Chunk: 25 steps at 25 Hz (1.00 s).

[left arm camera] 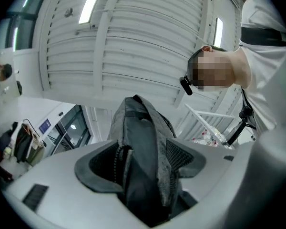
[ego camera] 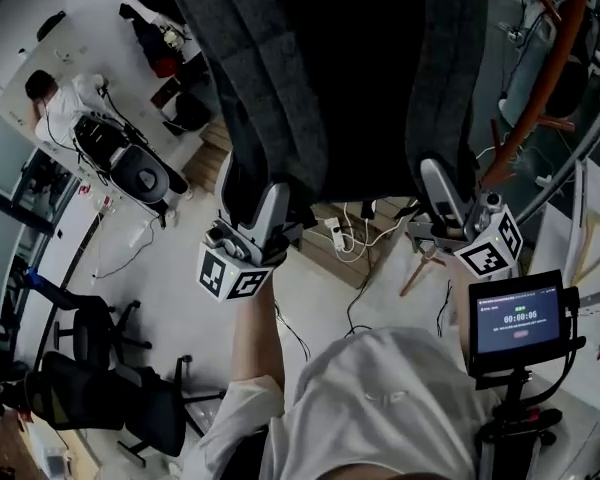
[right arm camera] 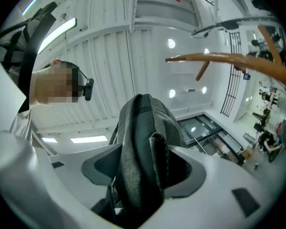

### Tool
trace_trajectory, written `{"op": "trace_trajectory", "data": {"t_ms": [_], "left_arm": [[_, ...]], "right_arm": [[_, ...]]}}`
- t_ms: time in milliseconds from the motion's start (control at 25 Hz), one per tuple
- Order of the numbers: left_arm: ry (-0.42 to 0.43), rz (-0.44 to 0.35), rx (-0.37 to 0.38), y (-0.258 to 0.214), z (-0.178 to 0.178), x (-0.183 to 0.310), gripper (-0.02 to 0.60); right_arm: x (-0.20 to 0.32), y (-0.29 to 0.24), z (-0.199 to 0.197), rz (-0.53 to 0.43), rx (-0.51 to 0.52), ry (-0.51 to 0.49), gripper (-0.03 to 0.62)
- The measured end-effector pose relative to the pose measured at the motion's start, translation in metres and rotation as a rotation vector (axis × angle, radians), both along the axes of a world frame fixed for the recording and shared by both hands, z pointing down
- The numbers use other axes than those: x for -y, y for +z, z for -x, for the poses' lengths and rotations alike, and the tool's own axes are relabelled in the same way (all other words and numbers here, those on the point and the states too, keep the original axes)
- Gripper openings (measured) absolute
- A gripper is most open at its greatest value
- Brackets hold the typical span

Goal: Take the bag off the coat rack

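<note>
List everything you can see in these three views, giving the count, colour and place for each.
bag: one, dark grey, held up by both grippers
coat rack: one, orange-brown, upper right
office chairs: two, black, lower left
timer screen: one, black with blue display, lower right
power strip: one, white, below the bag
seated person: one, white top, far upper left
left gripper: one, grey-white, shut on the bag
right gripper: one, grey-white, shut on the bag

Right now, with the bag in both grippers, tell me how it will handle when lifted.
Likely floppy: the bag bunches into folds in the left gripper jaws and the right gripper jaws. Probably not slippery: the weave looks coarse. It may sag between the two grips.
</note>
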<state>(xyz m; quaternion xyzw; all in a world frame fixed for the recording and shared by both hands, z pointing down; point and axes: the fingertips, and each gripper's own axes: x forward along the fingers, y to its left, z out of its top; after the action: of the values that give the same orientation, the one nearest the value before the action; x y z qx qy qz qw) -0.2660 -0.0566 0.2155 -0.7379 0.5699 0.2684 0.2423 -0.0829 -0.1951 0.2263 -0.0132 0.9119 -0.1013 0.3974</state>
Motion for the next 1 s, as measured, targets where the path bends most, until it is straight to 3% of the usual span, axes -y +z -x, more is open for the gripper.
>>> {"op": "trace_trajectory", "data": {"t_ms": [160,440,680,1000], "left_arm": [[-0.113,-0.002,-0.008,-0.010,0.018,-0.050,0.319],[-0.307,0.041,-0.036,0.017,0.078,-0.122,0.318],[-0.370,0.081,-0.082,0.041,0.079,-0.146,0.316],[-0.377,0.124,-0.148,0.070,0.079,-0.150,0.314]], "right_arm": [[-0.029,-0.013,0.035,-0.004,-0.008,-0.118,0.284],[-0.072,0.017,0.130,0.039,-0.040,-0.323,0.284],[-0.088,0.044,0.143,0.096,-0.083,-0.395,0.284],[-0.092,0.071,0.145,0.143,-0.151,-0.406,0.284]]}}
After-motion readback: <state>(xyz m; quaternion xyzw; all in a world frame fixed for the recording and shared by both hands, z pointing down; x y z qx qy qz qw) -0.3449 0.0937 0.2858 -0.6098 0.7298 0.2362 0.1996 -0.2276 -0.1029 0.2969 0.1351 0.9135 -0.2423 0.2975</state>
